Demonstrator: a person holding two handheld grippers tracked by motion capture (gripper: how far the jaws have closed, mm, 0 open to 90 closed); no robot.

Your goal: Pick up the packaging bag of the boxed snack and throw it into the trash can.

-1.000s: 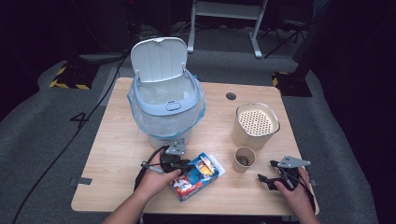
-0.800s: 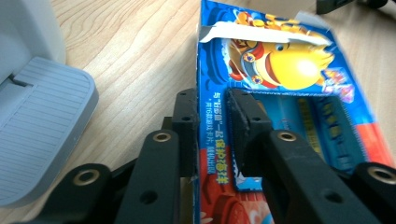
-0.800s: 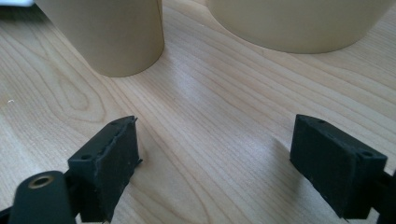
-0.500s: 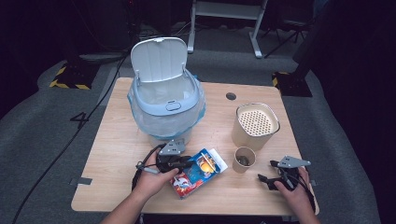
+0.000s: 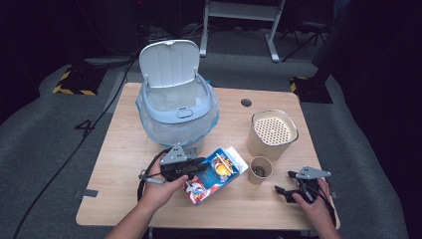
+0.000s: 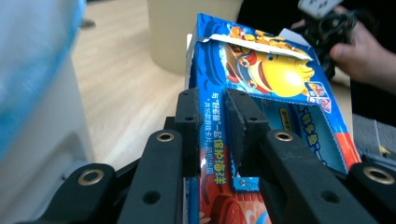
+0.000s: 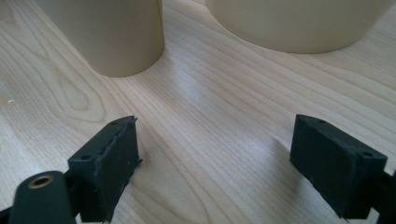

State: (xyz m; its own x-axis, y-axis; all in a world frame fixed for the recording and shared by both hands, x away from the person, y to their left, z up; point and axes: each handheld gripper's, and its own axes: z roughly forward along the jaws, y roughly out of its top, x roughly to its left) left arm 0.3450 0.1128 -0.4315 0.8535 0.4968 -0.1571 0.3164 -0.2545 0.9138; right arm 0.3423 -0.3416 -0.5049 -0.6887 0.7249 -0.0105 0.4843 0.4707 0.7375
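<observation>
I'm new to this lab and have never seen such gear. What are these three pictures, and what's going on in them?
A person sits at a wooden table with a hand-held two-jaw gripper in each hand. One picture looks down from above; the other two come from cameras riding on each gripper, looking along its black jaws. On the table stand a white bin with its lid up, a tan container and a small paper cup. The left gripper is clamped on a torn-open blue snack box. The right gripper rests open near the cup, holding nothing.
</observation>
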